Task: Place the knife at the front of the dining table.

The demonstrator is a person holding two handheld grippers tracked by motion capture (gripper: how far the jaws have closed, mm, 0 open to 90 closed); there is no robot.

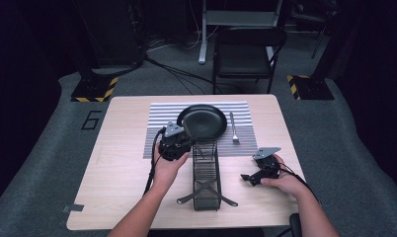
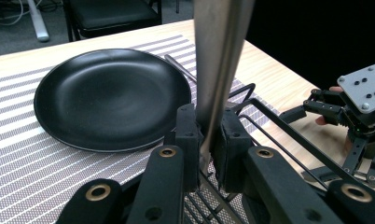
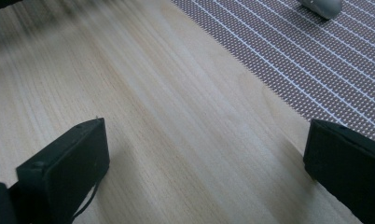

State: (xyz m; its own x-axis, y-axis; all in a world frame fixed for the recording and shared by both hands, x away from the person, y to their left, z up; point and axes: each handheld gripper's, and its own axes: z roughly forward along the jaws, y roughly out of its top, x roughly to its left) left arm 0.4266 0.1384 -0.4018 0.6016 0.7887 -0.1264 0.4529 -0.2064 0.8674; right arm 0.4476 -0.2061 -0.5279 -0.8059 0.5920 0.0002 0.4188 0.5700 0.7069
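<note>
I am seeing just one readable mark, a dark figure "6" lying on the grey floor mat just beyond the desk's far left corner.

One plate, one fork, one wire rack, one striped mat

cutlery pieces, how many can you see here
2. A fork lies on the striped mat, right of the plate. A second metal piece stands clamped in the left hand-held gripper over the wire rack. The rack may hide more.
</note>
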